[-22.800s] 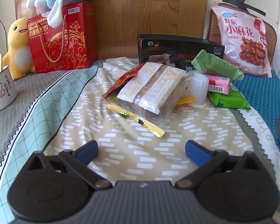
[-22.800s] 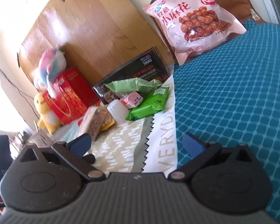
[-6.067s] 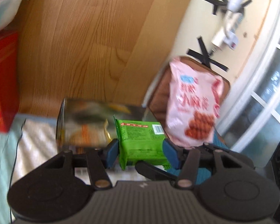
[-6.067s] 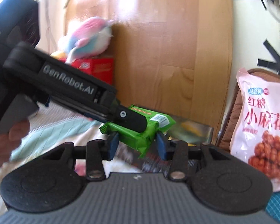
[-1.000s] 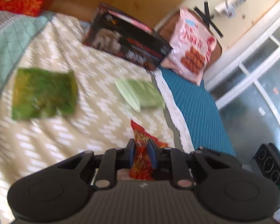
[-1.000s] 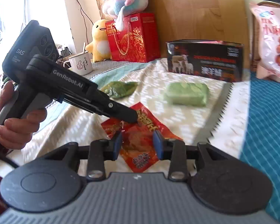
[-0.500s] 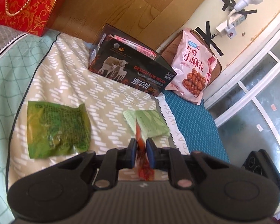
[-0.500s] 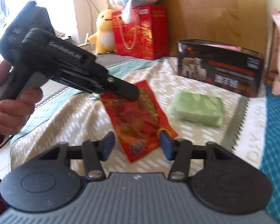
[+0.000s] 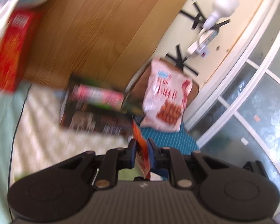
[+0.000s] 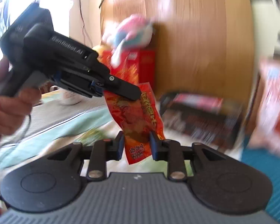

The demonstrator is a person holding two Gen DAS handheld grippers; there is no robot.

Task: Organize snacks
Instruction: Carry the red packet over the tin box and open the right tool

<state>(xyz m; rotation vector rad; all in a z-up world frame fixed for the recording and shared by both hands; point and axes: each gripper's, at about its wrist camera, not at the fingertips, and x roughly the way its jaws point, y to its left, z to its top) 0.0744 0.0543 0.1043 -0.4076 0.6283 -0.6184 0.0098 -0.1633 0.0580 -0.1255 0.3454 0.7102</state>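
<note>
A red-orange snack packet (image 10: pixel 138 119) hangs in the air above the bed. My left gripper (image 9: pixel 141 147) is shut on its top edge, seen edge-on (image 9: pixel 140 145) in the left wrist view; that gripper also shows in the right wrist view (image 10: pixel 132 93). My right gripper (image 10: pixel 136 143) is closed around the packet's lower part, its fingers touching both sides. The black box (image 9: pixel 99 110) with snacks inside lies ahead on the patterned bedspread (image 9: pixel 43 138), blurred; it also shows in the right wrist view (image 10: pixel 199 115).
A pink bag of fried twists (image 9: pixel 166 97) leans at the back right. A red gift box (image 10: pixel 140 67) with a plush toy (image 10: pixel 128 33) on top stands against the wooden headboard (image 9: pixel 95 29). A teal mat (image 9: pixel 166 138) lies right. A window (image 9: pixel 252 100) is far right.
Both grippers have lifted the red packet higher and toward the black box. The right gripper's fingers, spread half a second ago, have closed onto the packet's lower part. Both views are motion-blurred.
</note>
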